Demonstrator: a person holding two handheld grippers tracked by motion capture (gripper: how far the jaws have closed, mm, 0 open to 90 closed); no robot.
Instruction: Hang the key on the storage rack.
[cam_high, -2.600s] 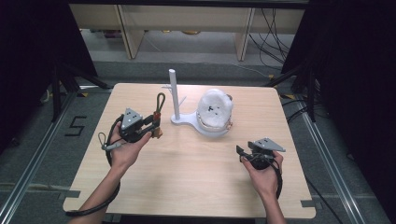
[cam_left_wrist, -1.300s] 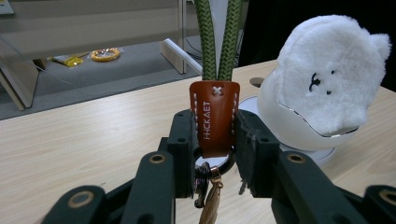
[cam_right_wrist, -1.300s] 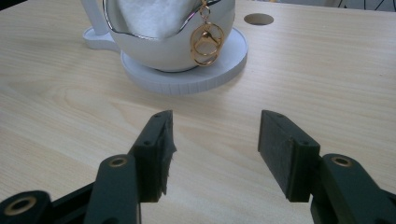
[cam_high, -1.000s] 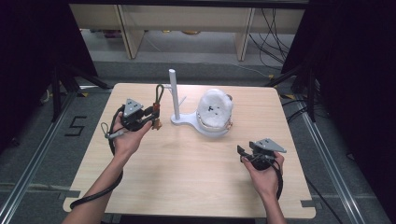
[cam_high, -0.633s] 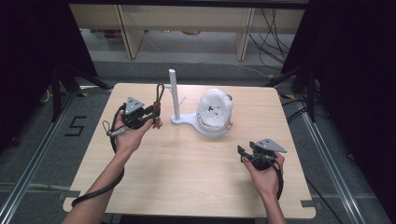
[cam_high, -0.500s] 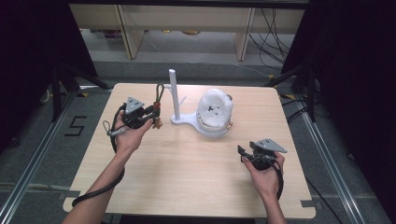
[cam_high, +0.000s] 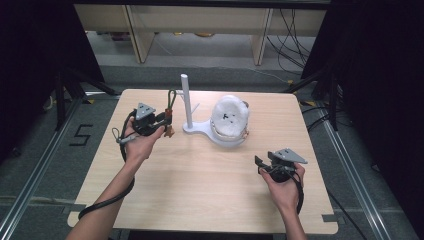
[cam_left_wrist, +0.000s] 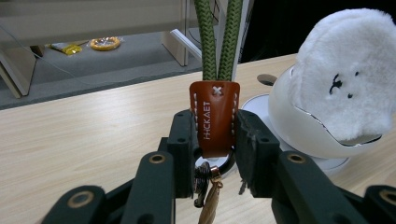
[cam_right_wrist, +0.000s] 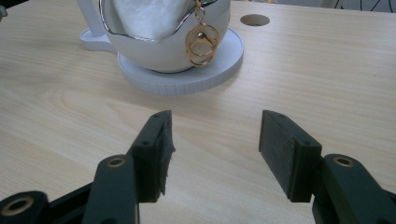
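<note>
Clearly, the left gripper (cam_high: 167, 121) has its jaws pressed on the brown leather tab (cam_left_wrist: 214, 116) of a keychain, one pad on each side, so the tab sits upright between them. From the tab's top a doubled green cord loop (cam_left_wrist: 218, 37) rises straight up, and in the high view the same cord (cam_high: 171, 100) stands above the gripper, just beside the white post (cam_high: 186, 102) of a stand. Below the tab hang a metal ring and a small gold clasp (cam_left_wrist: 208, 205), dangling between the jaws over the wooden table (cam_high: 200, 185).

Well apart, near the table's right front, the right gripper (cam_high: 260, 162) rests in the person's hand with its jaws wide apart and nothing between them; its own view shows bare tabletop between the pads (cam_right_wrist: 154, 149). Ahead of it sits the stand's round white base (cam_right_wrist: 187, 77), carrying a white bowl-like shell with a fluffy white plush (cam_high: 229, 115) and gold rings (cam_right_wrist: 201, 44) hanging at its rim.
</note>
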